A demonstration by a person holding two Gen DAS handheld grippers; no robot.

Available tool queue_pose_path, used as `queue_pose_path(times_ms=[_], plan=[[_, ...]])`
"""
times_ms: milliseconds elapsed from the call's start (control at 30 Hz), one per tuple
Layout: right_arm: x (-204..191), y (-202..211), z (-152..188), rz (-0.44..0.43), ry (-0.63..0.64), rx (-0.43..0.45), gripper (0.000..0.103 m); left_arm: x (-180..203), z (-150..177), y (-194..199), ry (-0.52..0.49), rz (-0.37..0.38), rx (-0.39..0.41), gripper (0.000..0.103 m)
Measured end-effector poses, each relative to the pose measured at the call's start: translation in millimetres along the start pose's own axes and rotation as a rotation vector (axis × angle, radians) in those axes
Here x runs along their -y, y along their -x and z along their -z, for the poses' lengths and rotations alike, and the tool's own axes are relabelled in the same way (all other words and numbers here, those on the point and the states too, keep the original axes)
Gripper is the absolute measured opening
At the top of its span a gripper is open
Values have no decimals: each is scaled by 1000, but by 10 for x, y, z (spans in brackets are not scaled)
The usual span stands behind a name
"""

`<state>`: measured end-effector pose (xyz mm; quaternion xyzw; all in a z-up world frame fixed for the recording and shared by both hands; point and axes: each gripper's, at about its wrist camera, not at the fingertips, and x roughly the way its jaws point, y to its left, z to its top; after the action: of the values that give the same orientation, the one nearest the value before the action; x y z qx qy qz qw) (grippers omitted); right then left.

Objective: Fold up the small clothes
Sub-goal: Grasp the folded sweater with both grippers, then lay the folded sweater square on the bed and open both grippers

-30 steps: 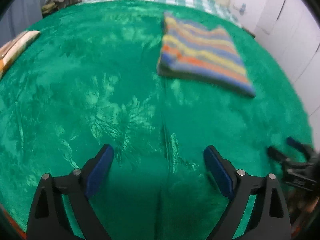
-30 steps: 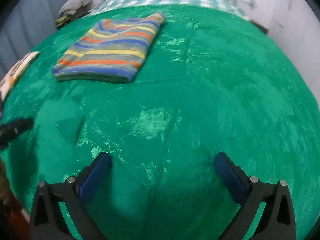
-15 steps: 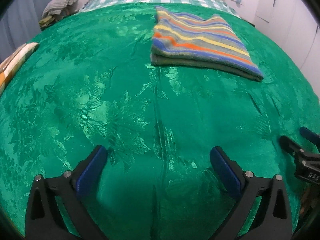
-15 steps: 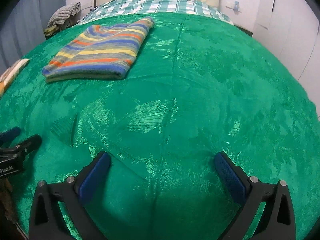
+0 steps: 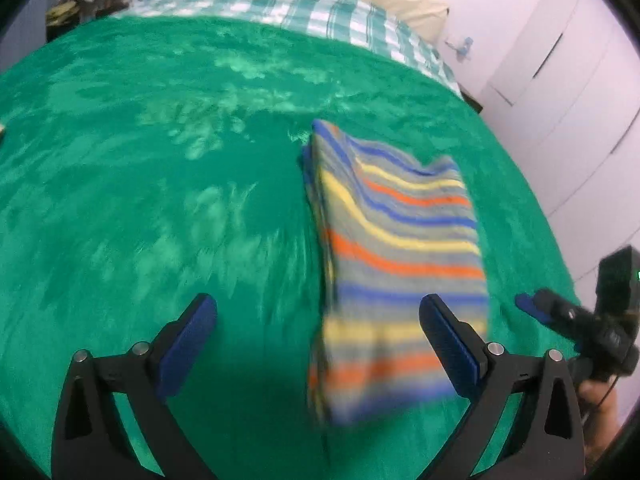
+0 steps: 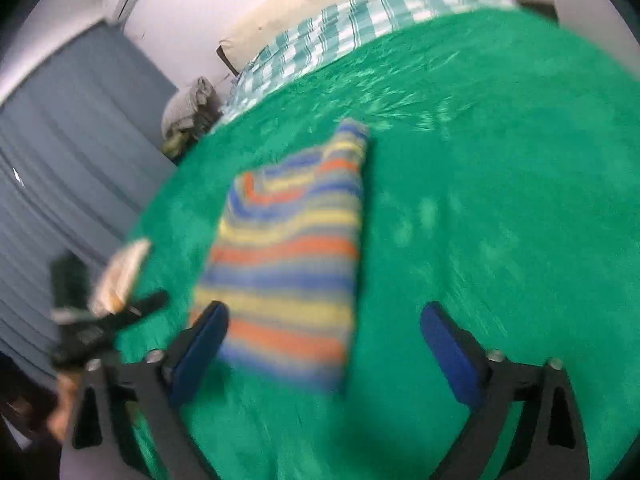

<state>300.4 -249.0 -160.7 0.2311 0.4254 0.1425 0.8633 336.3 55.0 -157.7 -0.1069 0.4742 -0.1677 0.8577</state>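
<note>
You are bringing 2 grippers over folded striped garment (image 5: 400, 248) lying on green bedspread (image 5: 160, 200). Left gripper (image 5: 318, 336) released, empty. Right gripper (image 6: 324, 344) spread, jaws just narrowing, nothing between. Frames blurring; be slowing before pinching near edge, both layers together.

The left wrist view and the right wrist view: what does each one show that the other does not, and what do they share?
Only the left wrist view shows the white cupboard doors along the wall beside the bed.

Only the right wrist view shows the grey-blue curtain.

Both show the folded striped garment lying on the green bedspread, the checked sheet at the head of the bed, and a pile of grey clothes beside it. Each also shows its own gripper with nothing between the pads, the left gripper and the right gripper, whose jaws have just been closing a little.
</note>
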Motion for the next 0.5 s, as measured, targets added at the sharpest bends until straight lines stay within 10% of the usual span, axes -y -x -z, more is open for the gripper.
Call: queue_pose_path(times_ms=[233, 300, 333, 500], plan=[[230, -888, -316, -144, -137, -85, 60, 26, -175, -605, -19, 31, -56, 84], [138, -1053, -320, -161, -112, -104, 48, 93, -196, -680, -51, 43, -68, 29], [102, -1102, -327, -137, -94, -107, 35, 119, -207, -699, -51, 54, -80, 20], [-333, -1104, -376, 45, 93, -68, 25, 319, -241, -425, -83, -6, -4, 16]])
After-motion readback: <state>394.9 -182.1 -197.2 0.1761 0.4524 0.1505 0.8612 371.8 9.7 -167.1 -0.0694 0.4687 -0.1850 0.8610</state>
